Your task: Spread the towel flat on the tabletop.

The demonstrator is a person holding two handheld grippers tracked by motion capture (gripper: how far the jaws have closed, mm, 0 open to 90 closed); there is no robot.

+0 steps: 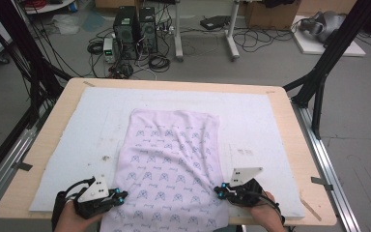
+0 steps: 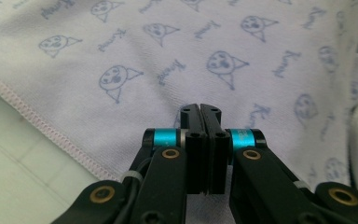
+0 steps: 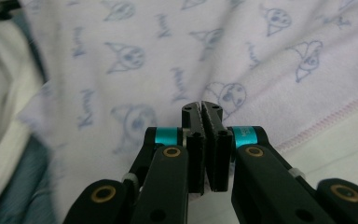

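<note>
A wooden table carries a pale felt mat that covers nearly all of its top. On the mat lies a lilac towel printed with small blue cartoon faces; it runs from the middle of the mat down to the near edge of the table and hangs over that edge, with creases fanning toward its near right side. The left gripper sits at the towel's left hem by the near left corner of the mat. In the left gripper view its jaws are pressed together above the printed cloth, and I cannot tell whether any fabric is pinched between them. The right gripper sits at the towel's right hem near the near edge, where the creases meet. In the right gripper view its jaws are likewise pressed together over the cloth beside the stitched hem, pinch unclear.
</note>
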